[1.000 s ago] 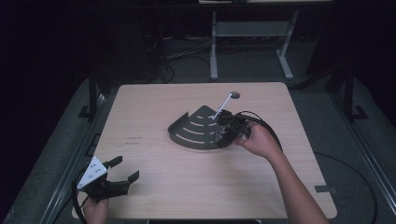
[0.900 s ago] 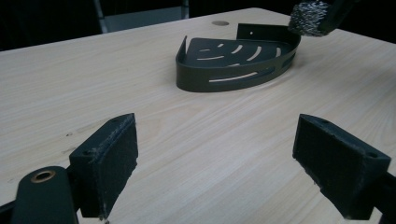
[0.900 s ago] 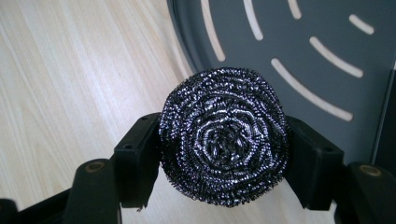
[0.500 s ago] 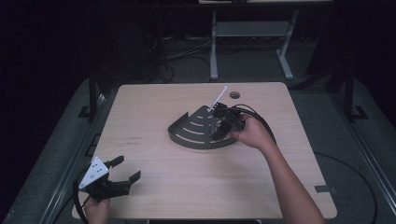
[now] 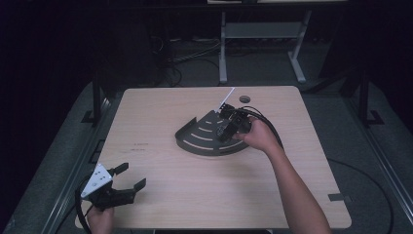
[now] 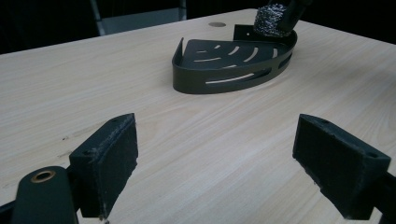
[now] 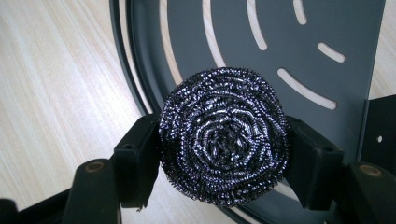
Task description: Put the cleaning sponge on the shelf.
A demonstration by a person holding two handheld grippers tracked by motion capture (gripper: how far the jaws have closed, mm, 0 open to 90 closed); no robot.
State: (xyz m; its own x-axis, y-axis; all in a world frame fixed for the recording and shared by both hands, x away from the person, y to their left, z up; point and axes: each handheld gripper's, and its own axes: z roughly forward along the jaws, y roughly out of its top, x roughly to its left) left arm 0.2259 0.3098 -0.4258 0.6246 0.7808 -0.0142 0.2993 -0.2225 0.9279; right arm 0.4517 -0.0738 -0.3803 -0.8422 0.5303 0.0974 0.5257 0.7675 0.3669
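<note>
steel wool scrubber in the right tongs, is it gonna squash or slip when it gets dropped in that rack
The steel wool scrubber is coiled wire mesh, so it probably squashes a little and springs back. Its rough strands likely grip the pads of the right tongs, so slipping looks unlikely. It seems light, and being round it might roll slightly in the slotted rack.

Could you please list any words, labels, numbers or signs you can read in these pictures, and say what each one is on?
There is no readable text.
Table: a short dark mark on the wood at its left side in the high view, too small and blurred to read.
Steel scourer, dark corner rack, right gripper, left gripper: no words, numbers or signs on them.
</note>
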